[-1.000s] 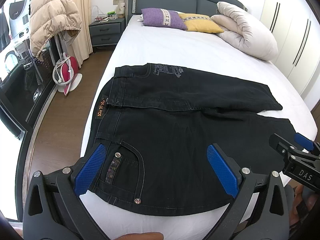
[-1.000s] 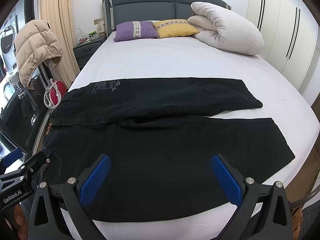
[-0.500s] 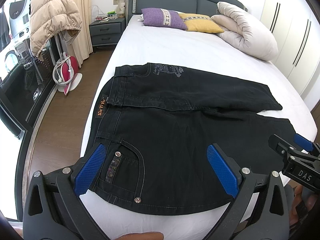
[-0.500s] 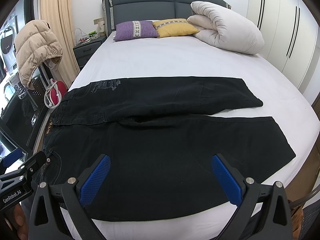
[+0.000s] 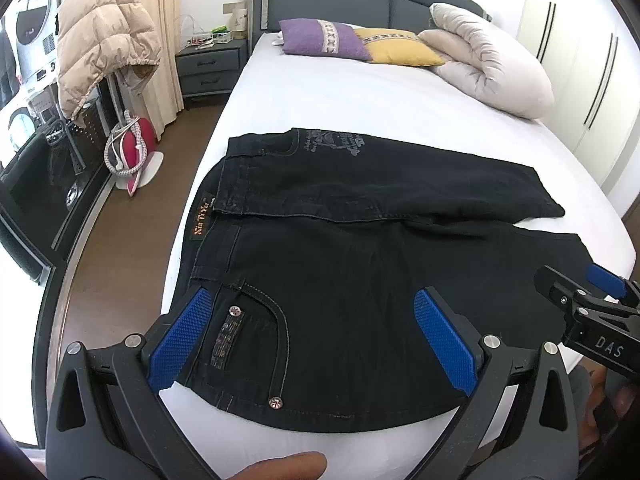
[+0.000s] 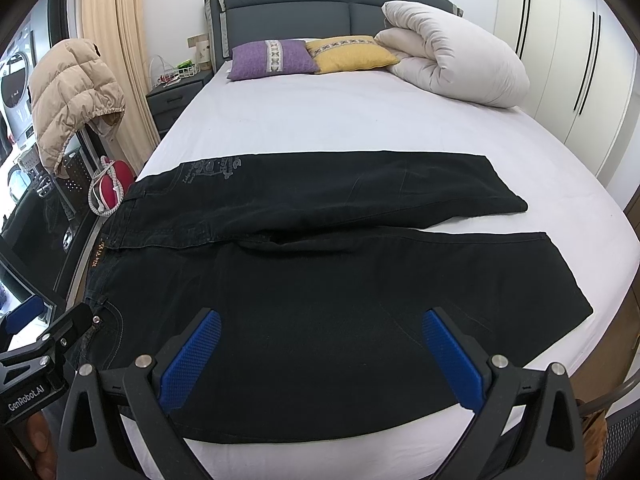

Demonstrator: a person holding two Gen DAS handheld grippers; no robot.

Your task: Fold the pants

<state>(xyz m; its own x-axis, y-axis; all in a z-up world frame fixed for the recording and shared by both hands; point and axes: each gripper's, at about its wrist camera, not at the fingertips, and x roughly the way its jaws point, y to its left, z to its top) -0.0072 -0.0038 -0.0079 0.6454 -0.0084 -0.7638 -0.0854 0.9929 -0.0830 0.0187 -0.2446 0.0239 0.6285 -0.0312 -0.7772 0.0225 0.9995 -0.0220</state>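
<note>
black pants (image 6: 320, 272) lying flat across the bed (image 6: 340, 120), legs slightly apart, no fold made yet imo. left tongs (image 5: 316, 340) and right tongs (image 6: 320, 356) both spread wide, holding nothing, hovering over the near edge

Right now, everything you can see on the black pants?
The black pants look like denim. They lie flat and spread out on the white bed, waistband to the left, legs running right, hems near the bed's right edge. The far leg overlaps the near one at the crotch. A grey print marks the far hip; studs and a tan waistband label show. Both grippers' jaws are open, nothing held.
</note>
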